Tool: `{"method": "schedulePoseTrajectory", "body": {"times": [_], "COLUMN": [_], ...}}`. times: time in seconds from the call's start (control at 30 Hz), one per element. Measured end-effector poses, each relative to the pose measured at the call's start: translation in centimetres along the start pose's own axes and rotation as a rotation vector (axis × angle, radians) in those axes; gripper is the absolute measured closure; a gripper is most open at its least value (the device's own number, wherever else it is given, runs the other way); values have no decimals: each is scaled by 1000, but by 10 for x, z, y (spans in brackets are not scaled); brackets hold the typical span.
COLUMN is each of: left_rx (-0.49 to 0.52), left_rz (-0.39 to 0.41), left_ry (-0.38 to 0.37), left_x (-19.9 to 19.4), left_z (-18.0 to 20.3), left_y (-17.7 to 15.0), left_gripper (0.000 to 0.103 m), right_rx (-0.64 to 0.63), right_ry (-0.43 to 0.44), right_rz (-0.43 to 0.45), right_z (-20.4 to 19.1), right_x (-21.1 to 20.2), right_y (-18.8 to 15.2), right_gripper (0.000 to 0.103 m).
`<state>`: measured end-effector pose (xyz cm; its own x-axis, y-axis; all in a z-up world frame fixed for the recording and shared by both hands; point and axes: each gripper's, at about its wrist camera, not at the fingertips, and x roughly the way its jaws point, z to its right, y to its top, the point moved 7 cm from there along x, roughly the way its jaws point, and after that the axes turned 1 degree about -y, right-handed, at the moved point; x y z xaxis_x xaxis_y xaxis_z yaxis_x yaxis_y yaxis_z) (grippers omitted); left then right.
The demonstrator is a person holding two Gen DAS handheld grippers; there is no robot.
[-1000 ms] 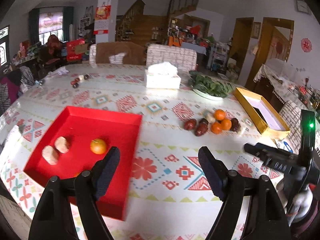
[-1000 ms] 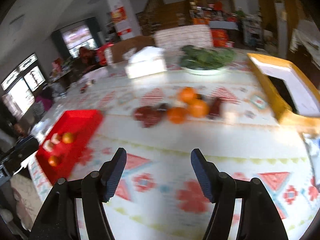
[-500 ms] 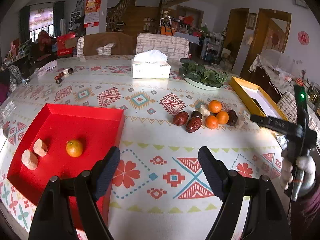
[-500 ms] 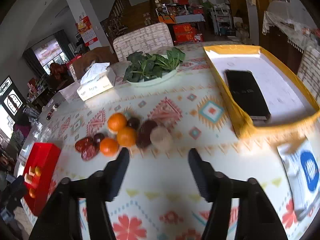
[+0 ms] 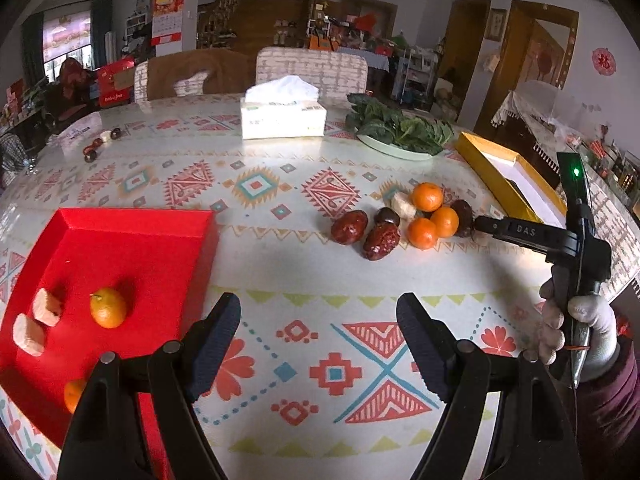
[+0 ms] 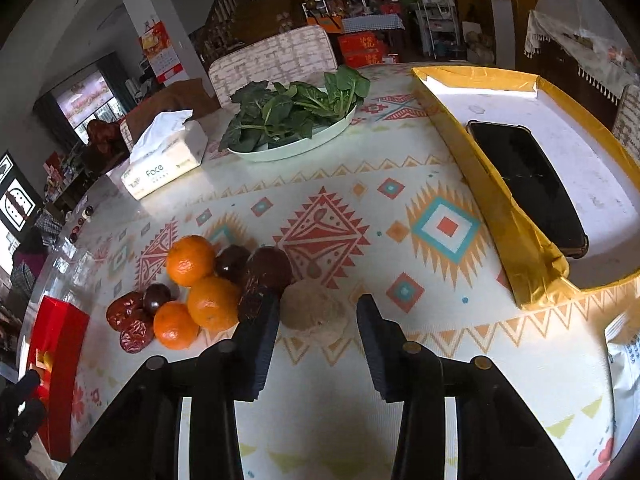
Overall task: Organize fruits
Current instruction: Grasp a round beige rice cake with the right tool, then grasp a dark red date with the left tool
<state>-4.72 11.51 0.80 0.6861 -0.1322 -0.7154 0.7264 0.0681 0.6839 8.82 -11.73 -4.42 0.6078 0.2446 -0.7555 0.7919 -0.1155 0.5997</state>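
A pile of fruit lies mid-table: three oranges (image 6: 212, 302), dark red dates (image 6: 266, 276) and a pale beige fruit (image 6: 314, 312). My right gripper (image 6: 316, 326) is open, its fingers on either side of the pale fruit, just short of it. The pile also shows in the left wrist view (image 5: 424, 222), with the right gripper's body (image 5: 576, 240) beside it. A red tray (image 5: 132, 248) at the left holds an orange (image 5: 108, 307), two pale pieces (image 5: 38, 322) and another orange at its near edge. My left gripper (image 5: 320, 340) is open and empty above the tablecloth, right of the tray.
A yellow box (image 6: 508, 216) with a black phone (image 6: 528, 182) sits at the right. A plate of leafy greens (image 6: 292, 120) and a tissue box (image 6: 164, 160) stand behind the fruit. A white packet (image 6: 626, 364) lies at the right edge. Small dark fruits (image 5: 94, 150) lie far left.
My right gripper has swung in and closed on the fruit pile, now straddling the pale fruit. My left gripper has shifted right, away from the red tray.
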Motion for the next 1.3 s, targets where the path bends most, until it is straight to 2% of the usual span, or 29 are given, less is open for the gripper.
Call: {"method": "schedulePoseTrajectory", "body": {"times": [0.27,0.43,0.57,0.83,0.9,0.93,1.03,1.1,1.2,1.3], "left_rx": [34,39,32,-15,-30,-35,-59,-71,4,103], "left_rz": [-18,-35,-51,-45,-51,-59,-111,-131,-120,-118], "left_ry": [-11,2,1,-20,-45,-50,-61,-71,-57,-22], "left_x": [14,24,39,71,83,90,115,126,126,127], "left_z": [20,22,20,11,11,11,7,6,16,31], "left_y": [-2,-1,4,44,52,54,54,51,48,44], "left_gripper": [23,23,23,23,28,36,37,44,53,67], "right_rx": [-5,-6,6,8,10,11,11,9,10,7], "right_ry": [12,24,43,91,105,108,121,126,132,139], "right_rz": [-6,12,29,47,47,49,53,53,51,50], "right_z": [0,0,2,-1,-2,-2,-4,-5,-6,-7], "right_x": [6,-3,-13,-24,-26,-27,-29,-30,-31,-31], "right_y": [0,-1,-2,0,1,1,2,2,2,2], "right_gripper": [64,69,69,69,69,69,69,69,69,69]}}
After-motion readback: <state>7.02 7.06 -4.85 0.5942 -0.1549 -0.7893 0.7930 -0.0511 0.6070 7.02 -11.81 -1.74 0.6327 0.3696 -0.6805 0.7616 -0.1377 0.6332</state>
